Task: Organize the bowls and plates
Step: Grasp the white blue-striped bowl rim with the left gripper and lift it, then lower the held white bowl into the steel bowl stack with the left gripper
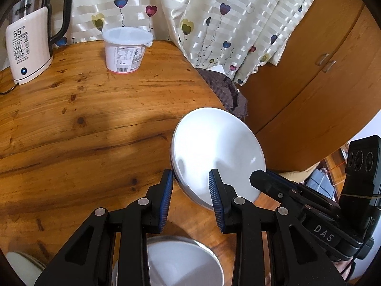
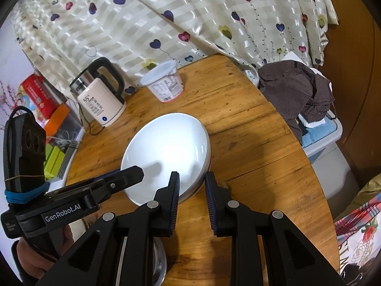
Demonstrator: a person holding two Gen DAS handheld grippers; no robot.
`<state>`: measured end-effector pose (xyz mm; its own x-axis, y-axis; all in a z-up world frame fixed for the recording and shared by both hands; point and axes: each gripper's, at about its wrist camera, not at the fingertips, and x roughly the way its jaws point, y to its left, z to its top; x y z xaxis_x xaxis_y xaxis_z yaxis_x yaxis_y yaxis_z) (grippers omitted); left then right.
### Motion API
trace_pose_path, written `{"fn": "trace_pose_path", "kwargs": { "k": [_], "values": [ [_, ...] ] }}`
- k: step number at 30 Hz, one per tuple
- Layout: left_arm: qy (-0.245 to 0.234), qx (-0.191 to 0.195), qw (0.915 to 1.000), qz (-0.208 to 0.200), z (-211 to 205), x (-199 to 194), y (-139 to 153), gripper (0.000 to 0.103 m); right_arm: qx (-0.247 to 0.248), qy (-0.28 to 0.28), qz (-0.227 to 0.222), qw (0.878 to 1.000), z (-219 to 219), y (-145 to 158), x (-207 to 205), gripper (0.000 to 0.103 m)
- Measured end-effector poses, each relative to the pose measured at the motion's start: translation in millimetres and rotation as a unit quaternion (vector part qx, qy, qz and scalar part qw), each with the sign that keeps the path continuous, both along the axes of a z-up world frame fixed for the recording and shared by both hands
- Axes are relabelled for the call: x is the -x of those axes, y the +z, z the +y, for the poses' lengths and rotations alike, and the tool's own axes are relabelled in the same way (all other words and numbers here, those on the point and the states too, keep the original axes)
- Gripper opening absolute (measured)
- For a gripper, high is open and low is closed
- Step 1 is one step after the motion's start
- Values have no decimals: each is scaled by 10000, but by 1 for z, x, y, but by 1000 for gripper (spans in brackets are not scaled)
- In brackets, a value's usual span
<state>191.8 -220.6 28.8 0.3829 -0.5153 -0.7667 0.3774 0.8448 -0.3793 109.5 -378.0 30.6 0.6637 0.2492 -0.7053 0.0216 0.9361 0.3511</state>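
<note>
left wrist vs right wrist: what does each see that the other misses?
Left wrist only: a wooden cabinet with handles behind the curtain, and a metal bowl below its tongs.

Right wrist only: a red box and orange box left of the kettle, a green item, a white bin under the brown cloth, and a floral bag.

Both: white plates between open tongs, kettle, lidded tub, brown cloth, heart curtain, round table.
</note>
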Motion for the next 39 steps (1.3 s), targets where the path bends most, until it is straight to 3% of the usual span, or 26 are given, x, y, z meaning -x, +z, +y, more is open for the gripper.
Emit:
{"fn": "trace_pose_path", "kwargs": {
  "k": [24,39],
  "values": [
    [293,45,9993,-212,47,52,19,32,132,354,-205,9991,45,26,38,21],
    [508,6,9985,-209,79,79,15,32,141,569,-89,9982,77,18,58,21]
  ]
}}
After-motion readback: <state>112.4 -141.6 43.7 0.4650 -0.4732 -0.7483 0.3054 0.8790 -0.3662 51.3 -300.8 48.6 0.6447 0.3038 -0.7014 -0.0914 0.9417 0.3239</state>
